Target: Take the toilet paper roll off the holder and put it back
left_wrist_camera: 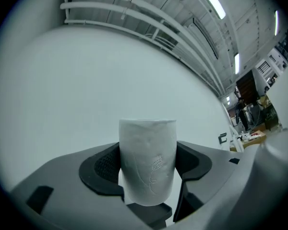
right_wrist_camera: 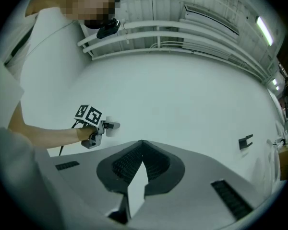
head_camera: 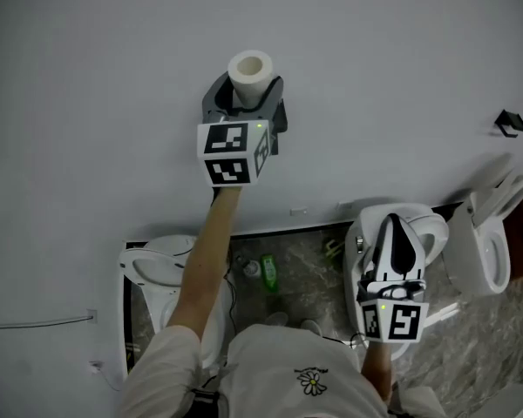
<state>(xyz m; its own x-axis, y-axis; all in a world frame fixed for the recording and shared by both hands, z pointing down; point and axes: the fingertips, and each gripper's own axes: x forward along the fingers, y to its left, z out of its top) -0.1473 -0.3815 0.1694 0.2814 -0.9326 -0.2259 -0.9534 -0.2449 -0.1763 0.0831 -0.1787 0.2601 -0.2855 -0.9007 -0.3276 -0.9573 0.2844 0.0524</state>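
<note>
A white toilet paper roll [head_camera: 249,70] is held up in front of the pale wall, standing upright between the jaws of my left gripper [head_camera: 246,91]. In the left gripper view both dark pads press on the sides of the roll [left_wrist_camera: 148,159]. The small black holder [head_camera: 509,122] is fixed to the wall far to the right with nothing on it, and it also shows as the holder [right_wrist_camera: 246,141] in the right gripper view. My right gripper [head_camera: 392,225] hangs low at the right with its jaws closed tip to tip and nothing between them.
Below the wall stand white toilets, one at the right [head_camera: 484,246], one under the right gripper [head_camera: 436,225] and one at the left [head_camera: 152,268]. A green bottle [head_camera: 268,271] lies on the marbled floor. The person's arm [head_camera: 205,259] reaches up to the left gripper.
</note>
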